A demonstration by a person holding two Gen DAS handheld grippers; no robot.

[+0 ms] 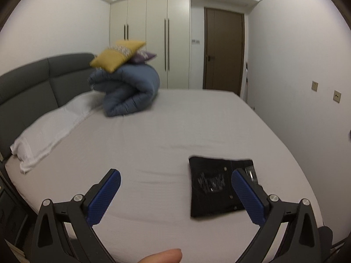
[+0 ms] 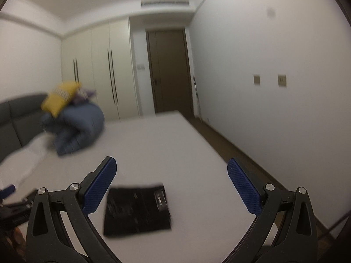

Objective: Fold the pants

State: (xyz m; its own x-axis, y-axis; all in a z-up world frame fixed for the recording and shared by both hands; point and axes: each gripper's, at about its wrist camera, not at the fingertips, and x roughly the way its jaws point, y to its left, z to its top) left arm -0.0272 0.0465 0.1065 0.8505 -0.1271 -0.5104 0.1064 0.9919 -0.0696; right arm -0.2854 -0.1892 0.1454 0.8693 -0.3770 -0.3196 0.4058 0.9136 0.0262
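While the left gripper (image 1: 175,183) hangs splayed and empty, folded black pants (image 1: 216,188) lie on the bed (image 1: 153,135), partly behind its right finger; a rolled duvet (image 1: 129,89) sits beyond. Right wrist view: right gripper (image 2: 172,172) also released, pants (image 2: 137,211) blurred below.

Home bedroom: big bed (image 1: 175,131) w/ grey padded headboard (image 1: 33,87), white pillow (image 1: 43,135), rolled blue duvet (image 1: 129,92) under yellow cushion (image 1: 114,57); built-in wardrobe (image 1: 153,43), brown door (image 1: 223,50), wall sockets (image 1: 336,96).
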